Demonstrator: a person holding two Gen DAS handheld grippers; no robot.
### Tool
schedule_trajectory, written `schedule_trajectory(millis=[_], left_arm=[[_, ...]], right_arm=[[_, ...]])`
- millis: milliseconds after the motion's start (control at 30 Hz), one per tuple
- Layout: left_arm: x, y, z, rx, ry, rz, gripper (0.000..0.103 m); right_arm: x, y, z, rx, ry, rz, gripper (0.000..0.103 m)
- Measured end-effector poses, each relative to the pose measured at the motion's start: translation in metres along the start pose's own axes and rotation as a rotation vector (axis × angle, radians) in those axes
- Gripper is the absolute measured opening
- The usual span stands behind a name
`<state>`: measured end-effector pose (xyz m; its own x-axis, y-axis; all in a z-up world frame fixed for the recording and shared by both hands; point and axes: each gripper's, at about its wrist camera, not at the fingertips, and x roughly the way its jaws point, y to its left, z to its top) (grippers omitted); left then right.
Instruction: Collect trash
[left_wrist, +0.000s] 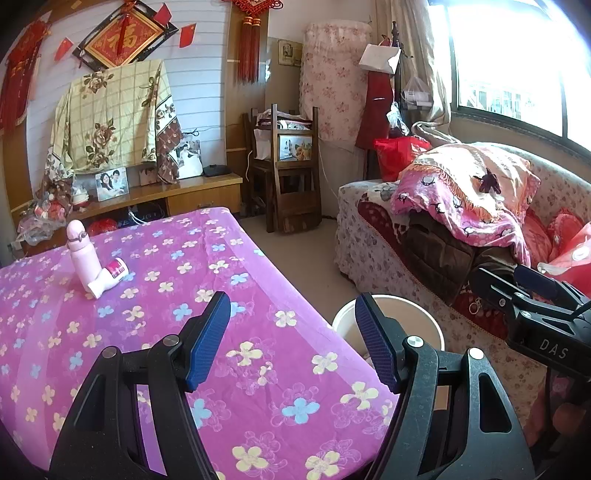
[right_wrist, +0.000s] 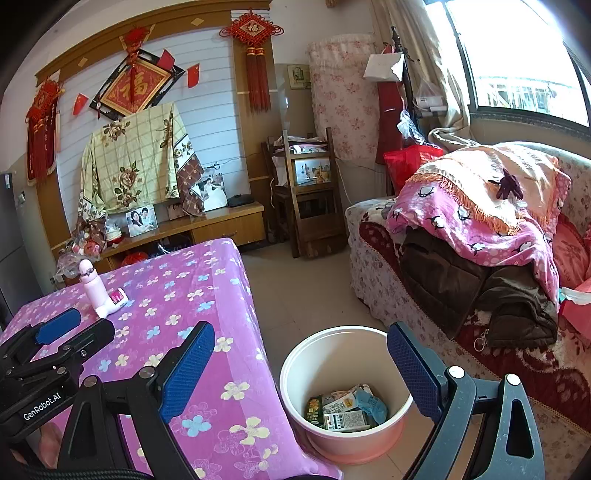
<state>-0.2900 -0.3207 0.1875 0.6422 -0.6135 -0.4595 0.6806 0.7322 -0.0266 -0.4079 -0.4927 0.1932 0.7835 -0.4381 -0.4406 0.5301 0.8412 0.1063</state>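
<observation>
Two hand-held grippers are empty. In the left wrist view, the left hand-held gripper (left_wrist: 291, 343) sits at lower centre, its blue ribbed pads apart over the worktop (left_wrist: 258, 266), which wears a soft purple flowered cloth. At left of the frame a pale pink bottle (left_wrist: 82, 254) stands upright, and a white and pink tube (left_wrist: 109, 277) lies touching its base. The round bin (left_wrist: 341, 319) peeks past the worktop's right edge.

In the right wrist view, the right hand-held gripper (right_wrist: 301, 369) at lower centre is spread wide above the smooth pink-and-white bin (right_wrist: 295, 373) on the floor, where the trash (right_wrist: 345, 408), crumpled cartons and wrappers, lies in the bottom. We judge collecting nearly done; next we would reach for the tube, if it counts as trash.
</observation>
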Motion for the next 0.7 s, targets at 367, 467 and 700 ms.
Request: schedule_trajectory(millis=[367,467,700], left_arm=[[0.0019,-0.0005,-0.002,-0.003,0.006,-0.003,0.069],[0.0027,-0.0005,-0.0028,-0.003,0.007,-0.004,0.069],[0.0052,-0.0013,-0.0047,-0.003,0.005,-0.009,0.069]], right_arm=[[0.0025,-0.0024,-0.0028,0.003,0.009,0.0,0.093],[0.0024,-0.0024,-0.0024,0.004,0.01,-0.001,0.093],[0.0036,-0.0037,-0.0034,0.004,0.012,0.001,0.093]])
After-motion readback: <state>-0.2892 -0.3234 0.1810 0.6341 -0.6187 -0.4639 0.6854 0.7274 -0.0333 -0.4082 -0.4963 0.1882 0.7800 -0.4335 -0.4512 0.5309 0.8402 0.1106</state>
